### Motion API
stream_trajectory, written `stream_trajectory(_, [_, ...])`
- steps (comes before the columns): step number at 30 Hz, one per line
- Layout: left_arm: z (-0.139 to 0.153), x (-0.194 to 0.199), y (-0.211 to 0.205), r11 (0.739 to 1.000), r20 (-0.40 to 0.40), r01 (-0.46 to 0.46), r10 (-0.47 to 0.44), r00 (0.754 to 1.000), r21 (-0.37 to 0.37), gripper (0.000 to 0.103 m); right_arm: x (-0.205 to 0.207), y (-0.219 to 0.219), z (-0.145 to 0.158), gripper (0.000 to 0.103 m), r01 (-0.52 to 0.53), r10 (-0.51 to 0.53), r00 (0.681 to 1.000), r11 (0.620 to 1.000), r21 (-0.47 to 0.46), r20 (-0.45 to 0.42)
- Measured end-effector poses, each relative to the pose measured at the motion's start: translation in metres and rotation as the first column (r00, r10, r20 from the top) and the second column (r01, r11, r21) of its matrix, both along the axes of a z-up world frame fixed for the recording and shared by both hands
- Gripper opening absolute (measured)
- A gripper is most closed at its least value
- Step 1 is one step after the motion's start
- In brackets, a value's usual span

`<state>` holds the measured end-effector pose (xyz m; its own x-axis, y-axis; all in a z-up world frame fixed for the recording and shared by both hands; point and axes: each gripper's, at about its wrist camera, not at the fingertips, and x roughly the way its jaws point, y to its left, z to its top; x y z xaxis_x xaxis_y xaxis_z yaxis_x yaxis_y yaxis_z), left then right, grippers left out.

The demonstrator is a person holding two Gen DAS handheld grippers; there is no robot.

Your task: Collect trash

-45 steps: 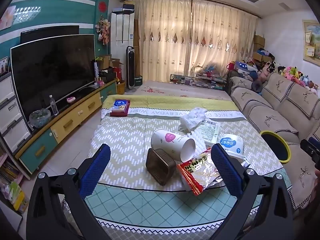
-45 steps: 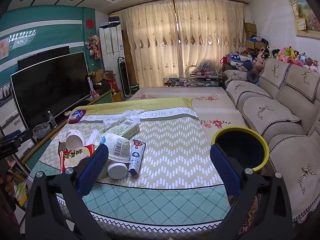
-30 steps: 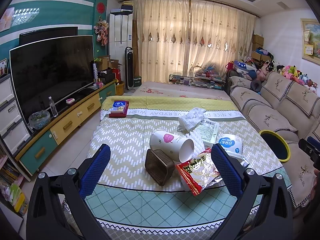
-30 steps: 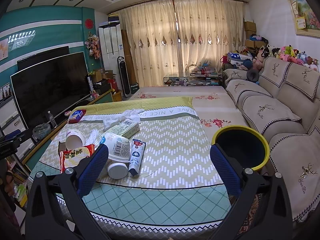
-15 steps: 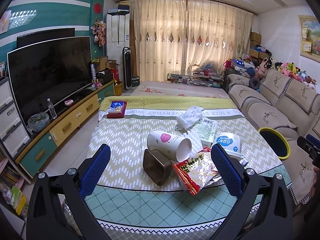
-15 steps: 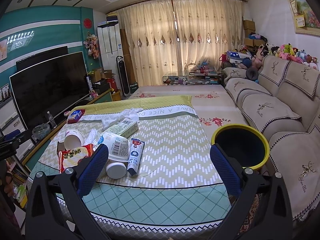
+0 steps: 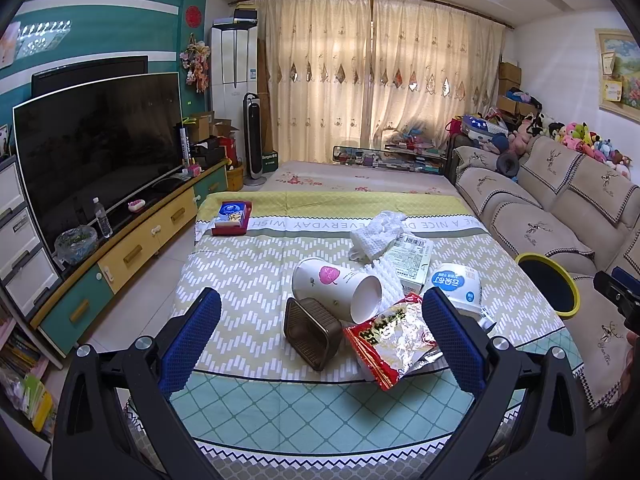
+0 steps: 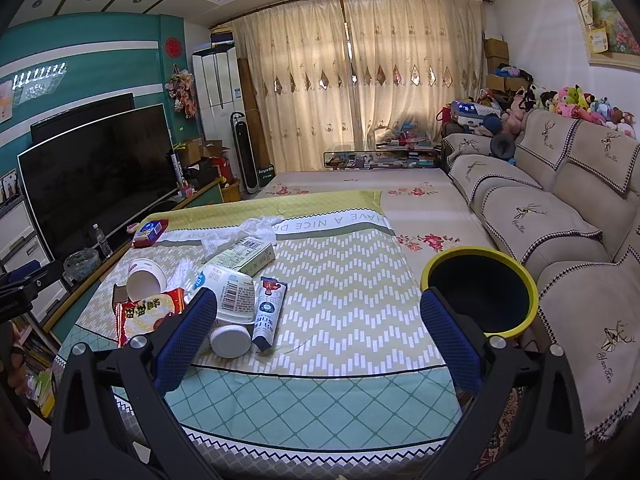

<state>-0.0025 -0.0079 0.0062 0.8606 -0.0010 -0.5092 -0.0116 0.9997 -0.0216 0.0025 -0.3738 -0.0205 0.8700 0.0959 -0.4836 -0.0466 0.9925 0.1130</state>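
Across lower edge of both wrist views, blue-padded fingers spread wide, gripping nothing, touching nothing. Left gripper [image 7: 320, 336] hovers level over near table edge, framing white paper cup with pink leaf [image 7: 334, 286] on its side, brown ribbed plastic tray [image 7: 312, 332], red-and-silver snack wrapper [image 7: 394, 340]. Right gripper [image 8: 316, 332] frames white toothpaste tube [image 8: 269, 312], white tub with barcode [image 8: 236, 296], yellow-rimmed black bin [image 8: 480, 292] at frame right beside beige sofa [image 8: 552, 208]. Left view alone shows tray fully; right view alone shows toothpaste tube and bin interior.
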Motion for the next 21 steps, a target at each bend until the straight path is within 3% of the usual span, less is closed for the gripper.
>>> stream_trajectory(21, [-0.0013, 0.0016, -0.0008, 1.000, -0.003, 0.001, -0.001, 1.000, 0.003, 0.099, -0.0012, -0.0021, -0.0034, 0.097, 0.002, -0.002, 1.000, 1.000, 0.001, -0.006])
